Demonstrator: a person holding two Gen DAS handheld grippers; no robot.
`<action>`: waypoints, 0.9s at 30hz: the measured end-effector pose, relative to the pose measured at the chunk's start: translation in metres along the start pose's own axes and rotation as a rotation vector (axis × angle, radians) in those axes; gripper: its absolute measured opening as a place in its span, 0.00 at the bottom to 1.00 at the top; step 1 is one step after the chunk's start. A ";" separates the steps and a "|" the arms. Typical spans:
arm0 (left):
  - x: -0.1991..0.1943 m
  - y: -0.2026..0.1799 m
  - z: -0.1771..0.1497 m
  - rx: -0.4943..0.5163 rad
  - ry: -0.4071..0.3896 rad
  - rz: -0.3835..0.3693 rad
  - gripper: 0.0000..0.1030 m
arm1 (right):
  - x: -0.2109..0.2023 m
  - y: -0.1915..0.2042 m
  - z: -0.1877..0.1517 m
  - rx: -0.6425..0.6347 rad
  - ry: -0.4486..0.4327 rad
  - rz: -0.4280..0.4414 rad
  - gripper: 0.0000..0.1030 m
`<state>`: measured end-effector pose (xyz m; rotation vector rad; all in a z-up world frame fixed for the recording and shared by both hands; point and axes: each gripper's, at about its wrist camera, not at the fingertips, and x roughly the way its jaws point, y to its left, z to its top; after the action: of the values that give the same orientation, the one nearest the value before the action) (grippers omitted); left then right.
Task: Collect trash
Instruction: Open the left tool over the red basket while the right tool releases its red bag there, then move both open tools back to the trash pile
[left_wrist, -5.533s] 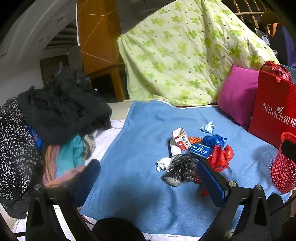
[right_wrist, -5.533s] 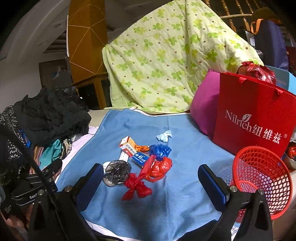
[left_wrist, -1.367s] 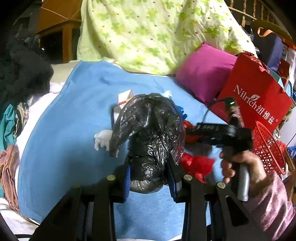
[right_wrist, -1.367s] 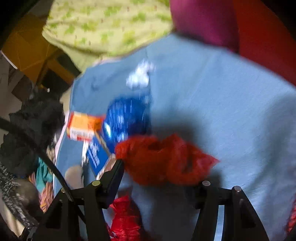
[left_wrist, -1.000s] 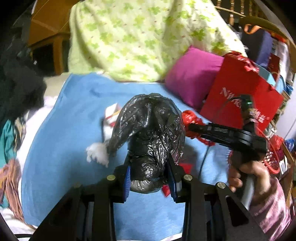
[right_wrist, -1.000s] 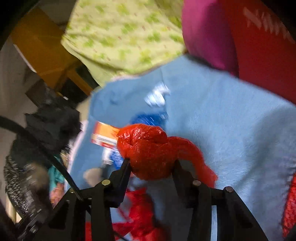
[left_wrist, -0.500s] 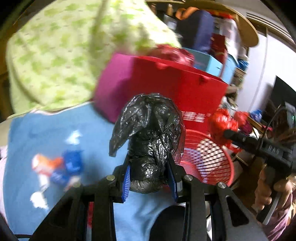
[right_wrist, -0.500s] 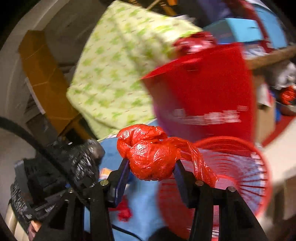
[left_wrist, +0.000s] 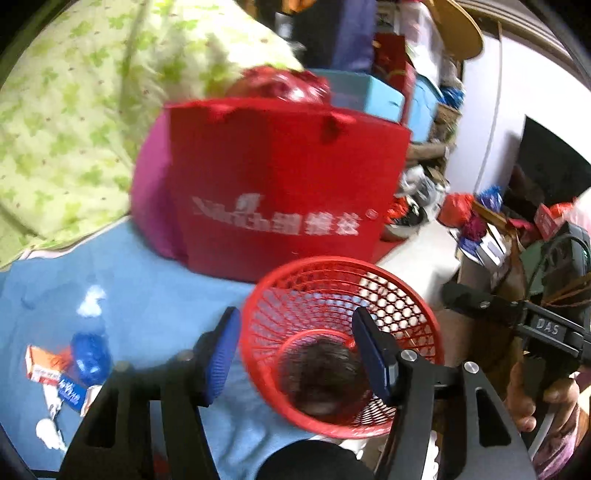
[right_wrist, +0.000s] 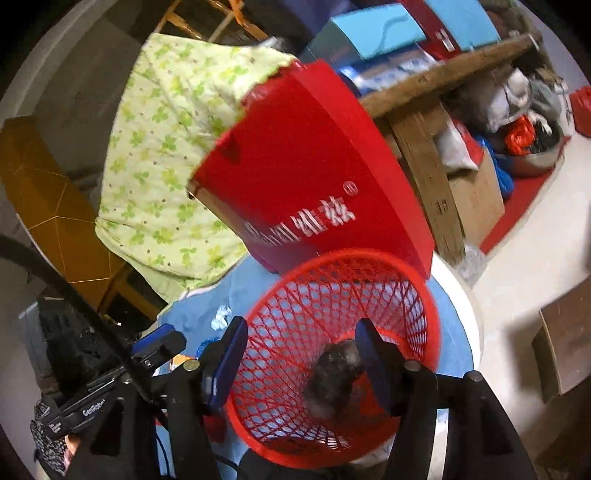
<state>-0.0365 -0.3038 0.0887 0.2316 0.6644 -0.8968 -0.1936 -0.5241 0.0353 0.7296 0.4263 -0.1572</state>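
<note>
A red mesh basket (left_wrist: 332, 269) stands at the right edge of the blue blanket (left_wrist: 147, 291). The crumpled black bag (left_wrist: 321, 373) lies blurred inside it, also in the right wrist view (right_wrist: 332, 376), where the basket (right_wrist: 369, 258) fills the middle. My left gripper (left_wrist: 295, 350) is open and empty right above the basket. My right gripper (right_wrist: 299, 362) is open and empty over it too. The red bag is not clearly visible in the basket. A blue bag (left_wrist: 90, 358), an orange-white box (left_wrist: 40, 365) and a white tissue (left_wrist: 90, 299) lie on the blanket at left.
A red paper shopping bag (left_wrist: 280, 184) stands just behind the basket, with a magenta pillow (left_wrist: 151, 206) and a green floral quilt (left_wrist: 74, 103) beyond. Clutter and boxes (right_wrist: 476, 199) sit on the floor right of the bed edge.
Both grippers opened over the basket. The black bag dropped from the left one into the basket, and the red bag left the right one.
</note>
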 end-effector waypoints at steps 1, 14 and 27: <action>-0.007 0.010 -0.002 -0.016 -0.015 0.012 0.62 | -0.003 0.007 0.000 -0.015 -0.014 0.014 0.62; -0.146 0.241 -0.130 -0.376 -0.056 0.583 0.70 | 0.054 0.175 -0.064 -0.345 0.136 0.349 0.64; -0.096 0.326 -0.211 -0.543 0.095 0.551 0.70 | 0.269 0.190 -0.212 -0.381 0.672 0.166 0.64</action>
<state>0.0847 0.0538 -0.0427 -0.0352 0.8523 -0.1618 0.0355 -0.2389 -0.1047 0.4207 1.0005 0.3327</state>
